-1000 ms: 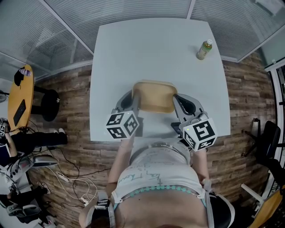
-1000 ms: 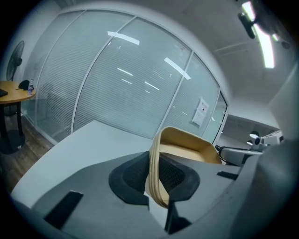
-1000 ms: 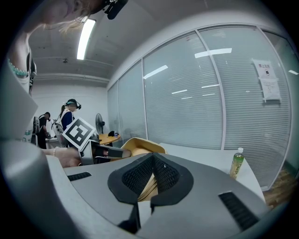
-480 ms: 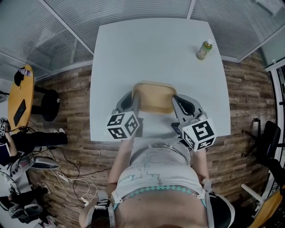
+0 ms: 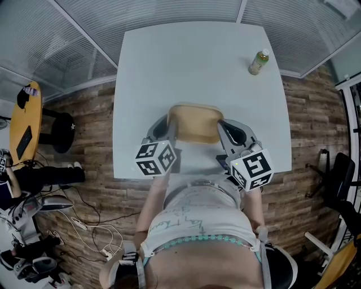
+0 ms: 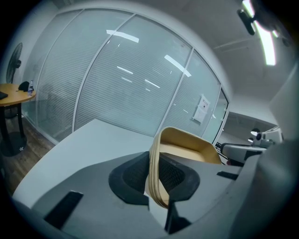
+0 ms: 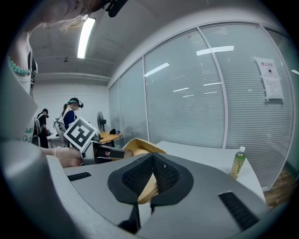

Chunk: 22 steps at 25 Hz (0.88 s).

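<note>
Both tongs are pinching one tan tray (image 5: 194, 123) between them. The left tongs (image 5: 171, 128) are clamping the tray's left rim, and the left gripper view shows the thin rim pressed between the two dark ridged pads (image 6: 135, 175). The right tongs (image 5: 223, 133) are gripping the opposite rim, which the right gripper view shows caught between that pair's pads (image 7: 138, 175).

The tray is sitting level over the near half of the white bench (image 5: 192, 62), just in front of the person's body. Whether it is resting on the surface or hanging just above it cannot be told.

Beyond the tray, a broad stretch of bare bench is running out to the far edge. A green bottle (image 5: 259, 62) is standing upright near the far right corner, well apart from the tray and both tongs. Ribbed glass walls (image 5: 169, 11) are closing in behind the far edge, and wood plank floor (image 5: 313, 118) is lying open along the bench's left and right sides.

Each pair of tongs is carrying a cube (image 5: 155, 158) printed with black and white square markers. A paper notice (image 7: 270, 79) is hanging on the glass, its writing too small to read. The bottle's label is likewise unreadable.
</note>
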Each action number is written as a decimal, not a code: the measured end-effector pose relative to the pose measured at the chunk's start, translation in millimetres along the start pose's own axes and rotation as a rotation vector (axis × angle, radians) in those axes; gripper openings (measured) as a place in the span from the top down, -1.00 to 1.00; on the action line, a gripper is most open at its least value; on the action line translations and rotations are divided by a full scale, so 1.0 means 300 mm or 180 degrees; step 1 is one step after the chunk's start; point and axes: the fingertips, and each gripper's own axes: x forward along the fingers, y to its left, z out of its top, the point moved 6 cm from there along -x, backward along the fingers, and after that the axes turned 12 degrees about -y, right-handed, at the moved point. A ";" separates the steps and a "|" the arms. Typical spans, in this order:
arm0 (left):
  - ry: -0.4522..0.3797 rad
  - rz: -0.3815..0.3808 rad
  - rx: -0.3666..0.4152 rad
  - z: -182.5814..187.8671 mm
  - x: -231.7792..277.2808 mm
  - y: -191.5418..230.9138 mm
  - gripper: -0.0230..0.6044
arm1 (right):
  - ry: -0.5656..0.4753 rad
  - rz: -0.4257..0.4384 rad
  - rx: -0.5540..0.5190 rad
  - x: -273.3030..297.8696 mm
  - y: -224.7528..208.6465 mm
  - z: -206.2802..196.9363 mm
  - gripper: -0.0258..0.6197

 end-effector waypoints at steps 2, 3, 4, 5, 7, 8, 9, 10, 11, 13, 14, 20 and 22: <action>0.0007 0.0000 0.0021 0.000 0.000 0.000 0.82 | 0.0009 0.0005 -0.0001 0.002 0.002 0.000 0.92; 0.0011 0.0000 0.0022 -0.001 0.001 0.001 0.82 | 0.0013 0.0010 0.0000 0.004 0.002 -0.001 0.92; 0.0015 0.0001 0.0020 -0.001 0.002 0.002 0.82 | 0.0016 0.0018 0.0006 0.006 0.002 -0.001 0.92; 0.0017 0.0005 0.0020 -0.002 0.004 0.003 0.82 | 0.0016 0.0028 0.0015 0.007 0.002 -0.002 0.92; 0.0023 0.0012 0.0023 -0.006 0.007 0.005 0.82 | 0.0017 0.0038 0.0027 0.010 0.000 -0.004 0.92; 0.0026 0.0013 0.0022 -0.008 0.007 0.006 0.82 | 0.0022 0.0037 0.0022 0.010 -0.001 -0.007 0.92; 0.0030 0.0014 0.0021 -0.011 0.007 0.006 0.82 | 0.0030 0.0034 0.0015 0.009 -0.002 -0.010 0.92; 0.0033 0.0014 0.0022 -0.013 0.007 0.004 0.82 | 0.0037 0.0030 0.0011 0.007 -0.003 -0.013 0.92; 0.0037 0.0014 0.0023 -0.015 0.006 0.003 0.82 | 0.0043 0.0026 0.0013 0.005 -0.005 -0.016 0.92; 0.0045 0.0014 0.0023 -0.016 0.006 0.005 0.82 | 0.0053 0.0020 0.0019 0.005 -0.005 -0.019 0.92; 0.0047 0.0015 0.0023 -0.015 0.007 0.006 0.82 | 0.0059 0.0017 0.0020 0.006 -0.007 -0.020 0.92; 0.0057 0.0006 0.0012 -0.020 0.011 -0.004 0.82 | 0.0075 0.0024 0.0019 0.002 -0.013 -0.020 0.92; 0.0053 0.0004 0.0011 -0.019 0.011 -0.002 0.82 | 0.0077 0.0030 0.0016 0.003 -0.010 -0.021 0.92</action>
